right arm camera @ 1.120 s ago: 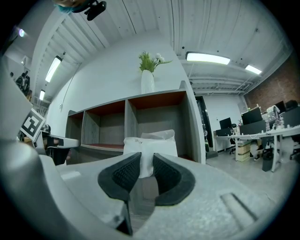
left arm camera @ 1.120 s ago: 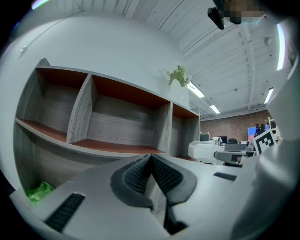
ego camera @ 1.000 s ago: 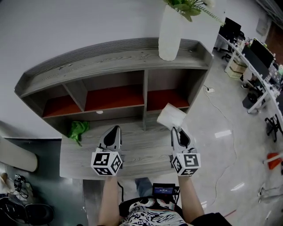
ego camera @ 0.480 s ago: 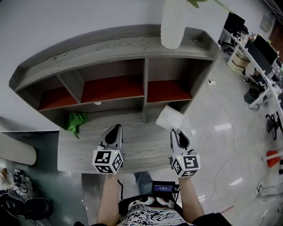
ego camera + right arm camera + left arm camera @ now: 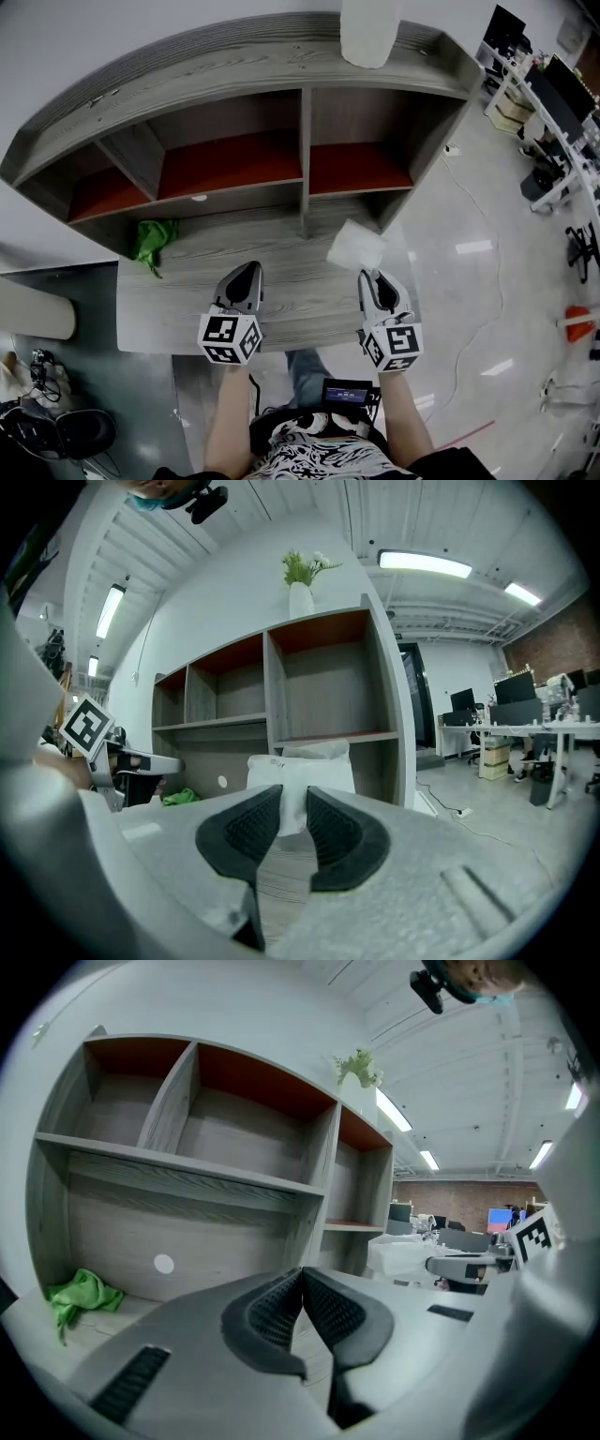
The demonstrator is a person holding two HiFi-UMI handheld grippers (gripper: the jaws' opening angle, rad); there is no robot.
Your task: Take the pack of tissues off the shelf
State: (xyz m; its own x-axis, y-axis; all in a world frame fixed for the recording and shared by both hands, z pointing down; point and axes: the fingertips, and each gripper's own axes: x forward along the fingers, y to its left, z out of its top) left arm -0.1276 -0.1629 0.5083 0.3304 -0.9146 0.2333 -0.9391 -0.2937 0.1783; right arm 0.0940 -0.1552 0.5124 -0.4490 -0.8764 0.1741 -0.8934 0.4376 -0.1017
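The white pack of tissues hangs in front of the shelf's lower right opening, over the grey desk top. My right gripper is shut on its near edge. In the right gripper view the pack stands between the two dark pads of that gripper. My left gripper hovers over the desk to the left, shut and holding nothing; its tips meet. From the left gripper view the pack shows at the right.
A green cloth lies at the desk's back left, under the shelf. A white vase stands on the shelf's top board. The shelf's compartments hold nothing. Office desks with monitors and a floor cable lie to the right.
Both grippers have sunk toward the desk top, and the pack has come down with the right one. The shelf now sits higher in the head view.
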